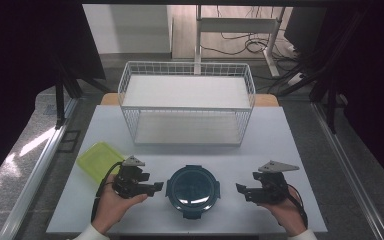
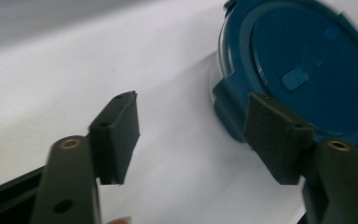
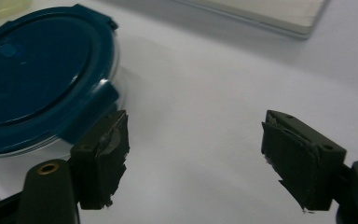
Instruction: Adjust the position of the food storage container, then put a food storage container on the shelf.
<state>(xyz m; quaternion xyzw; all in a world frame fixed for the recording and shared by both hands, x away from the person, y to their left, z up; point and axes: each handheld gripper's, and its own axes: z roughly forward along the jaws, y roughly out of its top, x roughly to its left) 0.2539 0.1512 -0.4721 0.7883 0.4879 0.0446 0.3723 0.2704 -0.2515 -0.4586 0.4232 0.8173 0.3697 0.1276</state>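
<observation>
The lidded container (image 1: 193,188) seems empty; the left gripper (image 1: 156,188) and right gripper (image 1: 241,190) flank it, fingers wide, holding nothing.

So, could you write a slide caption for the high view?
Two open grippers, left and right, flank a blue-lidded container before a wire rack.

We count one round glass container with a dark blue clip lid (image 1: 193,188) at the near centre, one yellow-green plastic lid (image 1: 98,160) at the near left, one white two-tier wire shelf (image 1: 187,102) at the far side, and two handheld grippers, left gripper (image 1: 159,188) and right gripper (image 1: 239,190).
</observation>
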